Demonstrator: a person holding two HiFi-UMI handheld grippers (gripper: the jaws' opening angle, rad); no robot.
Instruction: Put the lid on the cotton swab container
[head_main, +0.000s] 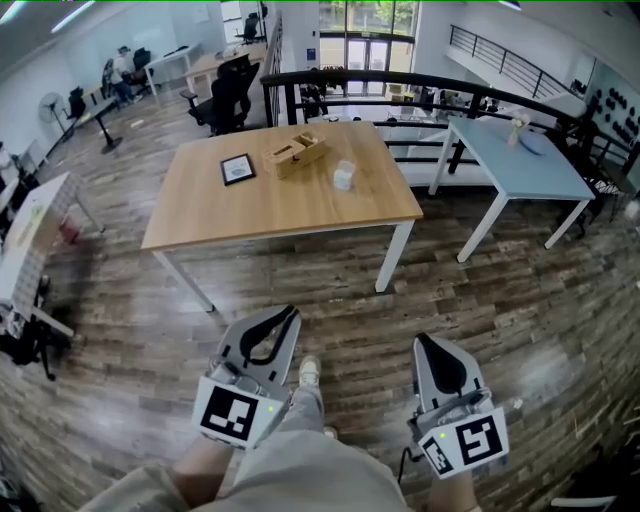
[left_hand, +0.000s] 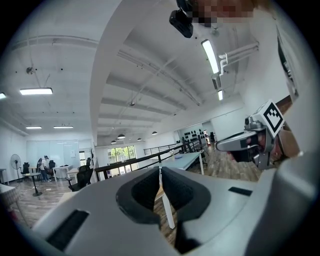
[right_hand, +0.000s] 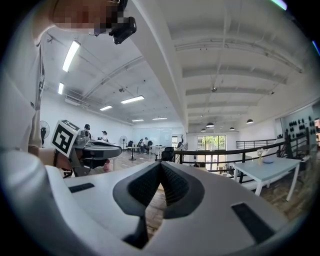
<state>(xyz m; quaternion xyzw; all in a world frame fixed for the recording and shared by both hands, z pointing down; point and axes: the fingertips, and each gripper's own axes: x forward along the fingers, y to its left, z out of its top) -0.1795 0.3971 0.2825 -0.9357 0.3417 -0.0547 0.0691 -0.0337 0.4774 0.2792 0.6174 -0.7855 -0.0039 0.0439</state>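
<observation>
- Nearest, left gripper (head_main: 285, 316) and right gripper (head_main: 425, 344) (2 tongs, closed on nothing) hang low at bottom of frame, likely idle.
- Upper centre, cotton swab container (head_main: 343, 176) stands on table (head_main: 250, 208), beyond reach.

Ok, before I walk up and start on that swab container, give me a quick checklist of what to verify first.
1. Nothing in the left gripper: ok, jaws together with nothing between them.
2. Nothing in the right gripper: ok, jaws together with nothing between them.
3. Location of the cotton swab container: ok, it stands upright on the wooden table, near the wooden box.
4. Location of the lid: cannot tell, too small to make out from here.
5. Container within reach: not ok, both grippers hang over the floor, well short of the table.
6. Jaws open for a grasp: not ok, both are shut.
</observation>
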